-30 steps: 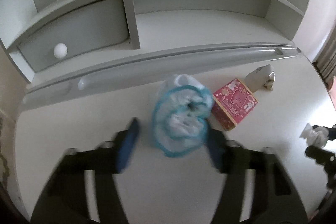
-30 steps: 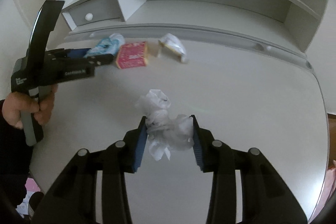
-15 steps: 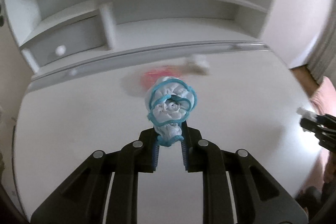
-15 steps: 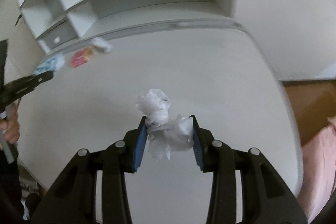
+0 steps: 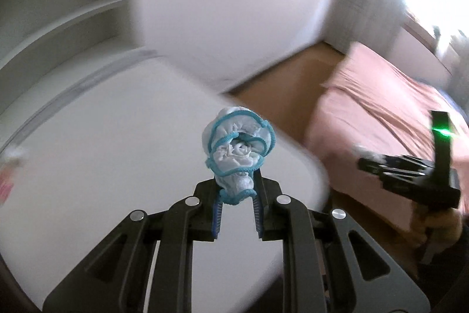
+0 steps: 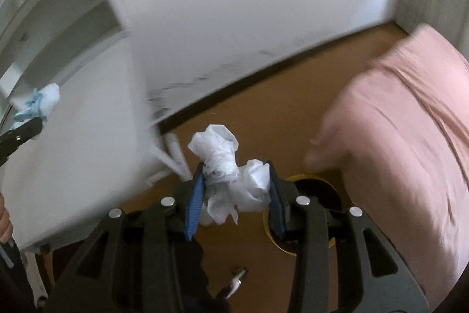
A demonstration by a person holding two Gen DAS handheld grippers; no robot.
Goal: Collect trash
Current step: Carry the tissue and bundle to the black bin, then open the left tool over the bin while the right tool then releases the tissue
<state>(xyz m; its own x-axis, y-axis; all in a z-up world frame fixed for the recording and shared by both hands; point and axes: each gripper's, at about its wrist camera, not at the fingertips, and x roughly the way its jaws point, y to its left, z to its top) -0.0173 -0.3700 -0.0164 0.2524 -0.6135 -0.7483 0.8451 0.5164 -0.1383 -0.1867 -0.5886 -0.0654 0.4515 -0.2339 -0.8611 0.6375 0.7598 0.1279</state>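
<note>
white desk (image 5: 88, 151) | no legible writing | left tongs (image 5: 236, 203) grip blue-edged wrapper (image 5: 239, 148)

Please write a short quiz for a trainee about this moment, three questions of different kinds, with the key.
1. True or false: the left gripper holds nothing.
2. What is clamped in the right gripper? A) a pink box B) a crumpled white wrapper C) a spoon
3. Fill in: behind the right gripper, on the brown floor, stands a dark bin with a ___ rim.

Key:
1. False: it is shut on the blue-edged wad.
2. B, the crumpled white wrapper.
3. Yellow: the bin.
</note>
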